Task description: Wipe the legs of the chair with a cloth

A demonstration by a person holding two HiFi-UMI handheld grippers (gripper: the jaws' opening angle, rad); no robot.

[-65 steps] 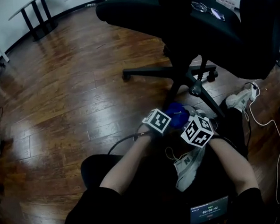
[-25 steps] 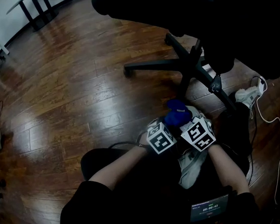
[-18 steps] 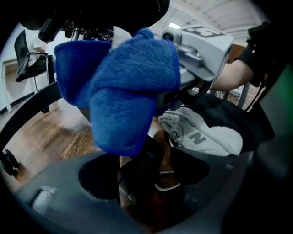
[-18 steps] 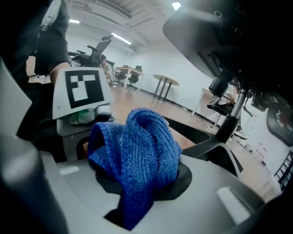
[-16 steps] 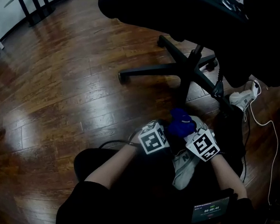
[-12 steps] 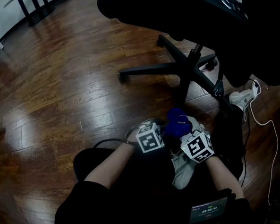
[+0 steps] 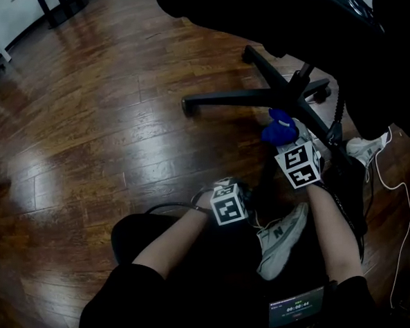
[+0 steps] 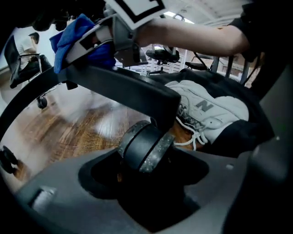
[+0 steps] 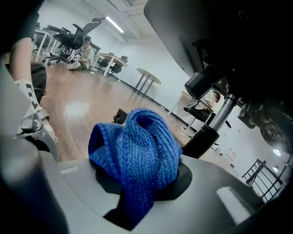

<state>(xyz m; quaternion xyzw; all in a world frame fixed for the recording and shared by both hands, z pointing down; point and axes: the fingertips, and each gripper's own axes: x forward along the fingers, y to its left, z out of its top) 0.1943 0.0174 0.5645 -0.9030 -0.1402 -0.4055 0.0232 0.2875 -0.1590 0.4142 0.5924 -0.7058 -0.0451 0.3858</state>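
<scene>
From here, the chair (image 7: 300, 22) runs off the head view's top edge, its seat hiding the far legs. The cloth (image 7: 280, 127) masks my right gripper (image 7: 284, 135) fingers there.

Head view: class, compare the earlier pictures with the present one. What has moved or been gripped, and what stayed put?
The right gripper, shut on the blue cloth, moved away from the left gripper and up-frame to the chair base. The left gripper's jaws have just been closing, with a caster between them. The sneaker and the chair base stayed put.
</scene>
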